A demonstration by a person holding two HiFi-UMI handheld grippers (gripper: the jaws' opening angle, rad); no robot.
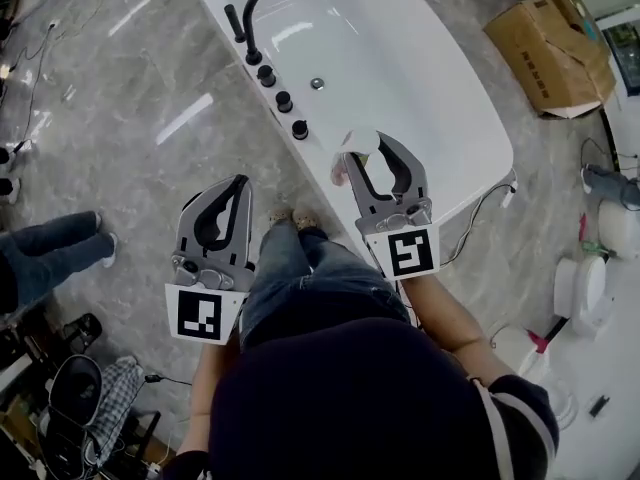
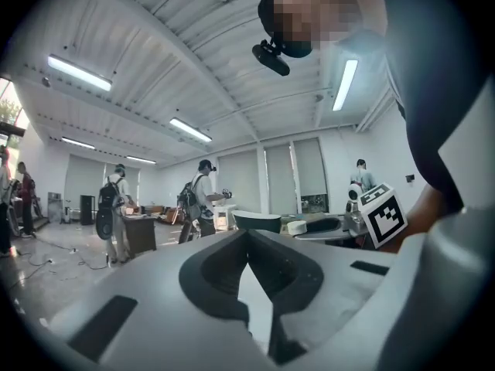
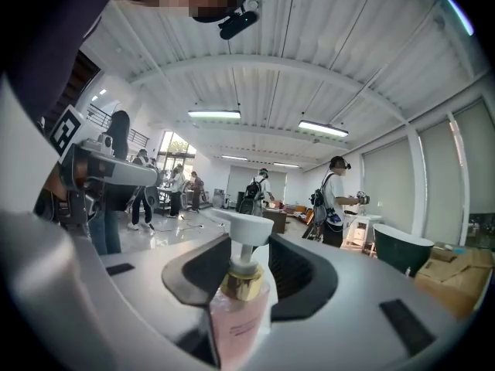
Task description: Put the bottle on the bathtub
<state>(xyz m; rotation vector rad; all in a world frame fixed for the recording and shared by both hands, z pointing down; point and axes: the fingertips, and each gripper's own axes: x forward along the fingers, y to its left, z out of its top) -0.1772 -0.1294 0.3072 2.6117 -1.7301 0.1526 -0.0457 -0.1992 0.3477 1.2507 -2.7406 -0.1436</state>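
Note:
The white bathtub [image 1: 420,78] lies ahead of me in the head view, with a black faucet [image 1: 262,8] and black knobs [image 1: 283,101] on its near rim. My right gripper [image 1: 378,153] hangs over that near rim, shut on a pink pump bottle [image 1: 340,171] with a white pump head [image 1: 361,144]. In the right gripper view the bottle [image 3: 238,319] stands upright between the jaws of the right gripper [image 3: 251,246], its gold collar and white pump above them. My left gripper [image 1: 238,183] is held over the floor left of my legs, shut and empty [image 2: 247,236].
A cardboard box [image 1: 555,48] sits on the floor past the tub's right end. White fixtures [image 1: 590,288] stand at the right. Another person's legs [image 1: 50,253] are at the left, with a basket [image 1: 75,388] and cables below. Other people stand in the room [image 3: 336,199].

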